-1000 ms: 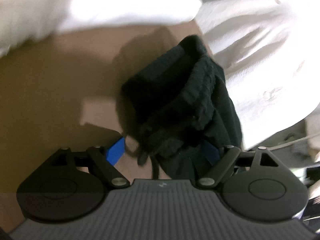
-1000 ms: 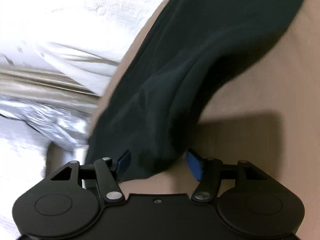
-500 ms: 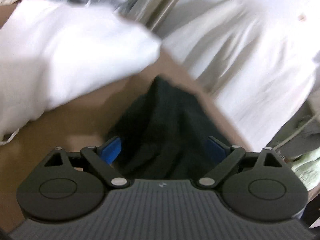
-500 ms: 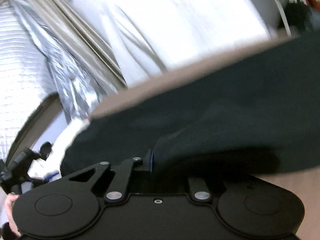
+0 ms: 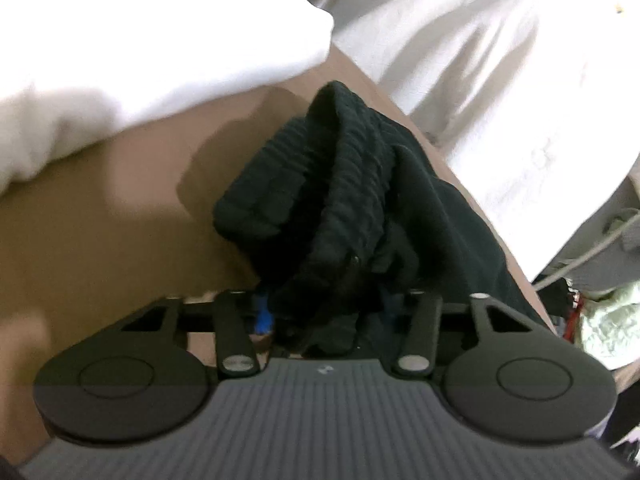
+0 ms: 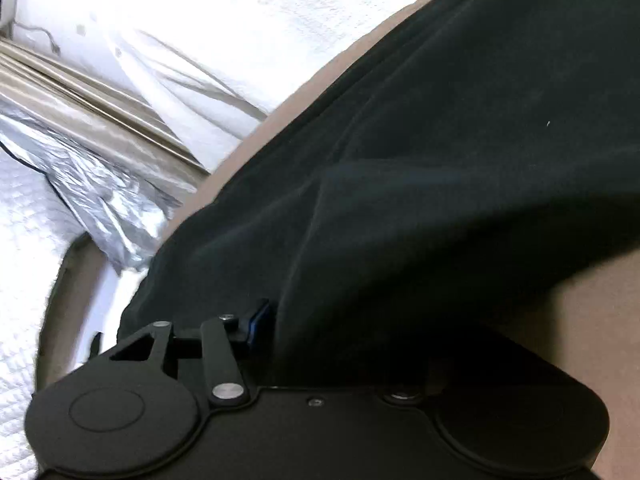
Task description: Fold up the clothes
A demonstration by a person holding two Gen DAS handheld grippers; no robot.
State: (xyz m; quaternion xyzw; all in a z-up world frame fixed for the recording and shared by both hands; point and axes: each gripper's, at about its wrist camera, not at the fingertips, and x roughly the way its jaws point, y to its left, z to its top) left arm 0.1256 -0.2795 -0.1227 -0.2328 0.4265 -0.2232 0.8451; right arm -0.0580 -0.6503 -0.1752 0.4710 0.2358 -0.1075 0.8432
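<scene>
Garment [image 5: 360, 208] — dark, ribbed knit at one end, smooth fabric elsewhere — lies bunched on the brown bench [image 5: 100, 220], near its edge. Left tool [image 5: 320, 312]: jaws closing, the ribbed bunch sits between them and the blue pad [image 5: 262, 316] on one side touches the cloth; reads as clenched on the garment. Other pad hidden under fabric. White cloth [image 5: 140, 48] lies on the bench just beyond the garment, apart from it. More white sheet [image 5: 500, 60] past the bench edge.

Right tool [image 6: 328, 328]: jaws opening, a fold of the same garment [image 6: 440, 160] draped between and over them. One blue pad [image 6: 260, 320] shows beside the fold; the other is buried under cloth — cannot tell if it grips. Silver foil [image 6: 100, 184] and white quilted fabric [image 6: 280, 20] lie past the bench [image 6: 592, 320] edge.
</scene>
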